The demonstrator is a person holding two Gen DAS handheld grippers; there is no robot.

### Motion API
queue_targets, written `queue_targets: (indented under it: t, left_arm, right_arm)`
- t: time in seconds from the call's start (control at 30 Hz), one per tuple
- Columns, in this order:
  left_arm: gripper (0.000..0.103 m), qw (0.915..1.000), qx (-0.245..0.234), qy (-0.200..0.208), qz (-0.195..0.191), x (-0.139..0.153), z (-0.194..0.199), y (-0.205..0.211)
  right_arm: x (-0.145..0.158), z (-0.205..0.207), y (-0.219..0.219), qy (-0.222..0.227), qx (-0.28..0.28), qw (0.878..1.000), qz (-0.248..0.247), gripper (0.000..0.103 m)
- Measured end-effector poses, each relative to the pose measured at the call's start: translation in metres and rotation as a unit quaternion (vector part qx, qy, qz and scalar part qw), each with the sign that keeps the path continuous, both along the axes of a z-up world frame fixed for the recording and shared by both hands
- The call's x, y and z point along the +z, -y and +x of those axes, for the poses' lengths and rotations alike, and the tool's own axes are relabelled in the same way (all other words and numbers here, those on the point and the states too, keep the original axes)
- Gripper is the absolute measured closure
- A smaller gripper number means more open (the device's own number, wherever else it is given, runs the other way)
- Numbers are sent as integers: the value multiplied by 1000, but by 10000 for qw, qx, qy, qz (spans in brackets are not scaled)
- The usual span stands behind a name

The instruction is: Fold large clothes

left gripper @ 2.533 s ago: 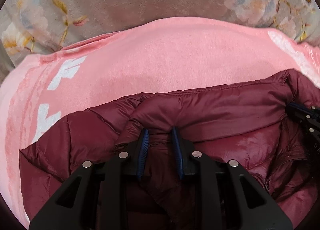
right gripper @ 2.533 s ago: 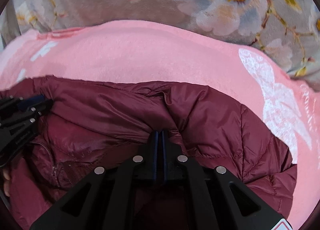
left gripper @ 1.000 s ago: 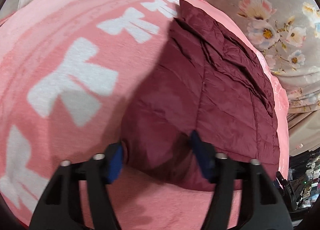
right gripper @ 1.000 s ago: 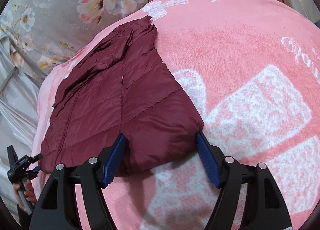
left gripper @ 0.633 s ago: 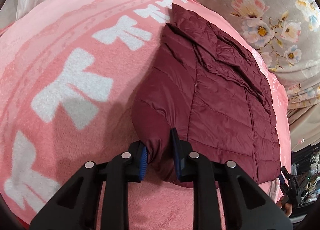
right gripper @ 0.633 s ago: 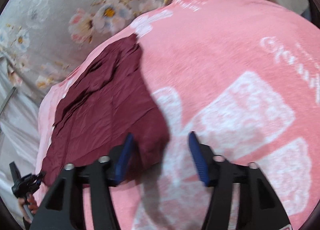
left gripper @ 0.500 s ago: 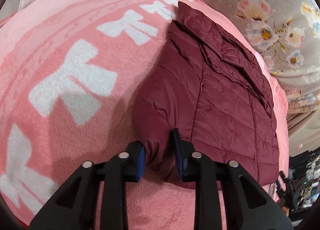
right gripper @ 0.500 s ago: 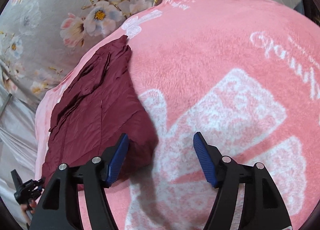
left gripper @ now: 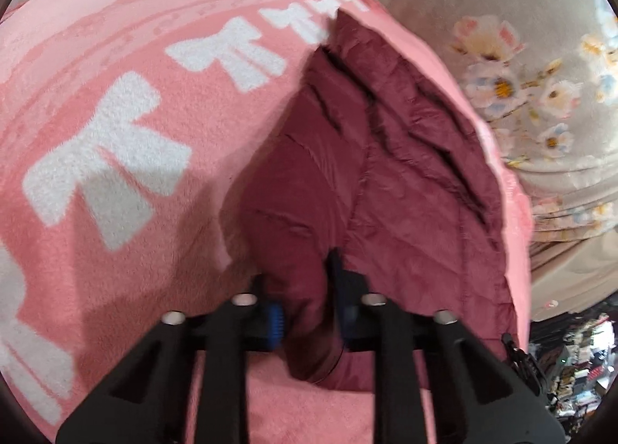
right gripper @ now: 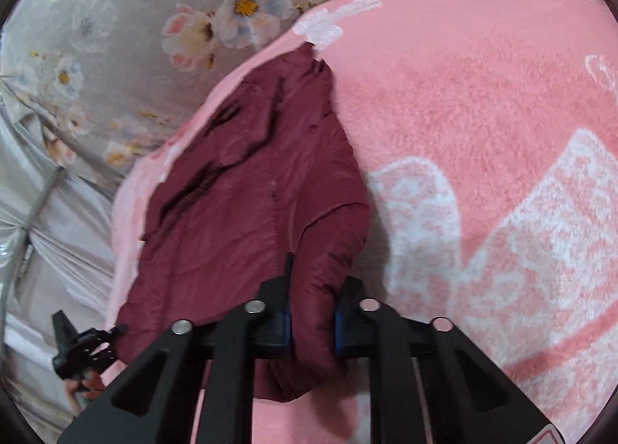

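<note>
Both the left tongs (left gripper: 305, 303) and right tongs (right gripper: 309, 314) clamp near corners of the quilted maroon puffer jacket (left gripper: 390, 189) lying on the fluffy pink blanket (left gripper: 127, 123).

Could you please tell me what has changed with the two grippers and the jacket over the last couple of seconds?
Both grippers let go of the collar end, moved to the near corners of the maroon jacket, and closed there. The left gripper clamped its corner first; the right gripper, open half a second ago, has now shut on the other. The jacket still lies on the pink blanket.
</note>
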State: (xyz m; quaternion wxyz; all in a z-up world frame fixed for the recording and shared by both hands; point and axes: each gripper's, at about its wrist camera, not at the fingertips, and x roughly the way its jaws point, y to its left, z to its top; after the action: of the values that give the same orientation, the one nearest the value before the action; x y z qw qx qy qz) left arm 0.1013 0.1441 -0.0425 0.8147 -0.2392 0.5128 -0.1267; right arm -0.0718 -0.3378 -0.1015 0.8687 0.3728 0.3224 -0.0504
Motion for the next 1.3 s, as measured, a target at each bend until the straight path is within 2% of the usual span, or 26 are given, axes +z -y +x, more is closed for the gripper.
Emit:
queue_targets:
  t: [0.13, 0.23, 0.33, 0.4, 0.5, 0.53, 0.6, 0.7, 0.83, 0.9, 1.07, 1.17, 1.3]
  left_arm:
    - [95, 9982, -171, 456, -364, 45, -29, -16]
    - [96, 9950, -293, 833, -466, 84, -56, -27]
    - [96, 9880, -332, 1372, -629, 131, -91, -43]
    - [96, 9809, -270, 1768, -762, 163, -110, -53]
    - [96, 9704, -175, 2266, -823, 200, -118, -57]
    - [96, 9679, -184, 2374, -807, 207, -115, -56]
    - [96, 9672, -201, 2483, -506, 213, -95, -43]
    - [96, 9704, -159, 2407, 127, 202, -49, -17]
    - [96, 9738, 11, 2010, 1061, 159, 34, 15]
    - [96, 9758, 66, 1724, 1345, 133, 64, 25]
    - [94, 9780, 101, 1061, 1795, 63, 117, 42]
    - [93, 9772, 90, 856, 1940, 38, 132, 50]
    - [92, 9759, 66, 783, 2036, 21, 144, 57]
  right_arm:
    - [46, -30, -17, 550, 495, 9969, -267, 93]
    - [83, -61, -36, 993, 974, 9878, -702, 94]
    - [125, -105, -51, 1500, 1383, 9730, -1082, 94]
    - [149, -126, -52, 1820, 1392, 9669, -1120, 94]
    - [179, -141, -37, 2358, 1014, 9631, -809, 94]
    - [186, -139, -29, 2505, 805, 9626, -650, 94]
    - [192, -124, -15, 2651, 530, 9621, -363, 94]
    - [192, -72, -4, 2357, 147, 9706, -454, 94]
    - [167, 7, 6, 1807, -103, 9822, -505, 93]
    - [153, 38, 10, 1598, -160, 9856, -528, 93]
    - [118, 97, 18, 1024, -283, 9927, -578, 91]
    - [101, 116, 23, 768, -356, 9944, -630, 88]
    - [88, 126, 29, 743, -400, 9949, -549, 84]
